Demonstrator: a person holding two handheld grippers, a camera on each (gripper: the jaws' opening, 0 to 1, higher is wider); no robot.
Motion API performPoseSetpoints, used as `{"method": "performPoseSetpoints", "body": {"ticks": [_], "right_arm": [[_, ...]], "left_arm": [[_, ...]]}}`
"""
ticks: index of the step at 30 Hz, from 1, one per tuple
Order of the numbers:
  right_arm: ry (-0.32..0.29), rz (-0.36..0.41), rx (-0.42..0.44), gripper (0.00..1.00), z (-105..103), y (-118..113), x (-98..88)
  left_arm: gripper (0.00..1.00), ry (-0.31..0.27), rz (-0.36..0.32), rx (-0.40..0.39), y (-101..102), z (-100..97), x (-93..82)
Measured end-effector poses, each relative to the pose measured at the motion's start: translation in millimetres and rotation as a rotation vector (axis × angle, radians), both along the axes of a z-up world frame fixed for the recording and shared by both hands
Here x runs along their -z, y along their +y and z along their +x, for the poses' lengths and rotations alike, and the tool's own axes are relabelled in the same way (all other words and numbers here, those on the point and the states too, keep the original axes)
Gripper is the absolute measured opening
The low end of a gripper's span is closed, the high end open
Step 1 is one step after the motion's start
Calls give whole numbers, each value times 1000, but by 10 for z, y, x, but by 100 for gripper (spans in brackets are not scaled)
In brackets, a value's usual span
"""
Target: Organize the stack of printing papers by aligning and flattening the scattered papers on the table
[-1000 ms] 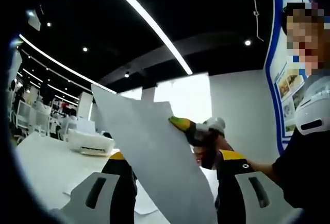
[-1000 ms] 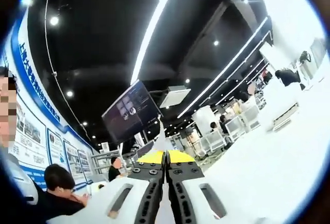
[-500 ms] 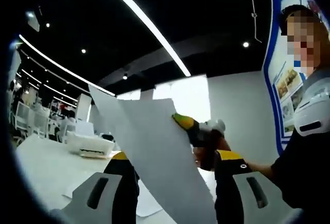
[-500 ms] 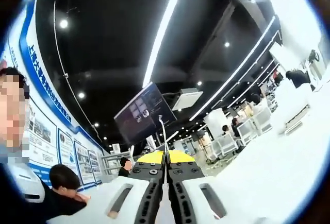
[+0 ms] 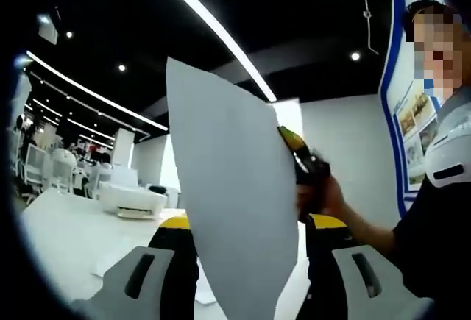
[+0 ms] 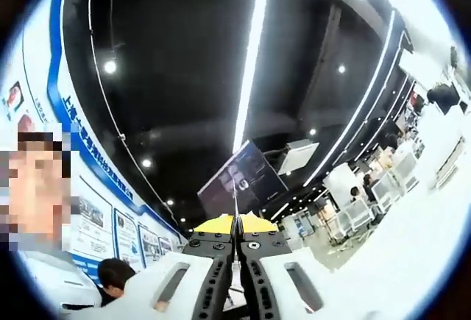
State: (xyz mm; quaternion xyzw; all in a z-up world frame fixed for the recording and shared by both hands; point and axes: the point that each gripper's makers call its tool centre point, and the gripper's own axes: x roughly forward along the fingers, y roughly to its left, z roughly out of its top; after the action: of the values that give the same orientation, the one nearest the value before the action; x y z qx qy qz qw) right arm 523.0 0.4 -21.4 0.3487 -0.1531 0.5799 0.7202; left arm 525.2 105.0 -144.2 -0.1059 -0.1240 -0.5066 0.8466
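1. Between the left gripper (image 5: 246, 276)'s two jaws, in the left gripper view, a white sheet of paper (image 5: 232, 202) stands up tall and curved, its top corner high against the dark ceiling.
2. Left claw: jaws sit wide apart either side of the sheet. The sheet's lower edge passes between them; cannot tell if either jaw touches it.
3. Right gripper (image 5: 302, 162) comes in from the right of that view, yellow tip on the sheet's right edge, about mid-height. A person's hand (image 5: 324, 198) is wrapped round it.
4. Right gripper view: own jaws (image 6: 237, 226) pressed together, yellow tips meeting. A thin pale edge (image 6: 235, 198) rises from the seam, edge-on paper, so this claw is clamped on the sheet.
5. White table (image 5: 59, 239) lies low and left in the left gripper view. More loose papers (image 5: 110, 265) lie flat on it, near the left jaw, partly hidden.
6. A white printer (image 5: 132, 201) sits farther back on the table, left of the raised sheet.
7. Person in a dark top (image 5: 434, 254) stands at the right of the left gripper view, in front of a blue-trimmed wall.
8. Right gripper view points up: long ceiling light strip (image 6: 250, 55), a hanging dark screen (image 6: 246, 180), and another person (image 6: 114, 276) low at left.
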Motion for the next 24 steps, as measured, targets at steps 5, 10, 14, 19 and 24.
{"method": "performPoseSetpoints", "body": {"ticks": [5,10,14,19,24], "right_arm": [[-34,-7,-83,0,-207,100,-46],[-72,-19,-92,0,-379,116,-111],[-77,-22,-125,0,-256,68,-26],[-74,-33,-144,0,-268,106,28],[-60,-43,-150,0,-273,107,76]], "left_arm": [[60,6,-3,-3,18,20,11],[60,12,-4,-14,45,46,31],[60,10,0,-19,51,62,34],[61,11,-4,-14,51,58,25],[61,4,-12,1,29,26,-14]]}}
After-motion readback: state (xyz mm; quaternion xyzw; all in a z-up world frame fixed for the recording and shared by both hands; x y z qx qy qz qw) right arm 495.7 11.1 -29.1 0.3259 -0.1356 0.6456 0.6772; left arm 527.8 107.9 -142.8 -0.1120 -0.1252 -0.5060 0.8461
